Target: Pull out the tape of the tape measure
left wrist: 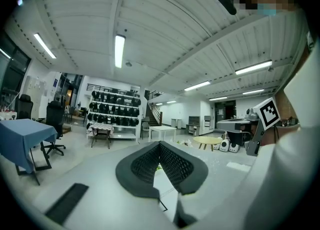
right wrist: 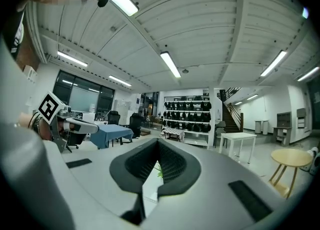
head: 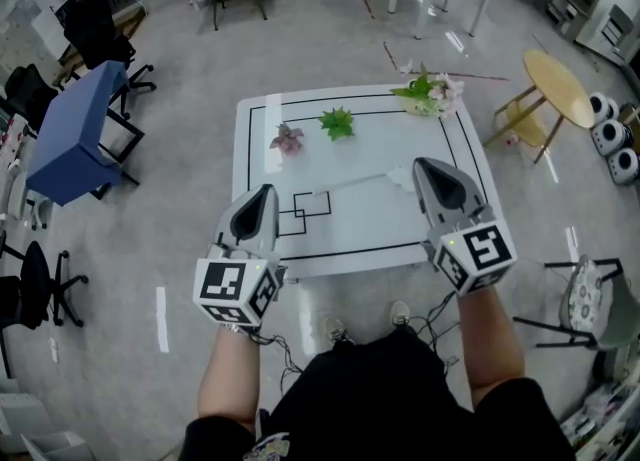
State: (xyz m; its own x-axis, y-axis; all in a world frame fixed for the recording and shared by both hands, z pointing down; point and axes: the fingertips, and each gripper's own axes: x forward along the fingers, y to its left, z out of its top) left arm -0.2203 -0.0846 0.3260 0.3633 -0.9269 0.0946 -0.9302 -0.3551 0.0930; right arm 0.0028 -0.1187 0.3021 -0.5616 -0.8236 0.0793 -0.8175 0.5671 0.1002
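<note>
A white table (head: 260, 164) with black lines marked on it stands below me. On it a thin pale strip (head: 345, 185), apparently the pulled-out tape, runs from the small black squares to a pale lump (head: 400, 177) near the right gripper's tip; I cannot make out the case. My left gripper (head: 265, 194) hangs above the table's front left, shut and empty. My right gripper (head: 425, 164) hangs above the front right, also shut and empty. In the left gripper view the pads (left wrist: 172, 164) meet over the table; in the right gripper view the pads (right wrist: 172, 161) meet likewise.
Along the table's far edge stand a small pink plant (head: 287, 137), a green plant (head: 337, 123) and a bouquet (head: 430, 92). A round wooden table (head: 558, 89) stands at the right, a blue table (head: 72, 134) at the left, and a stool (head: 590, 294) near my right.
</note>
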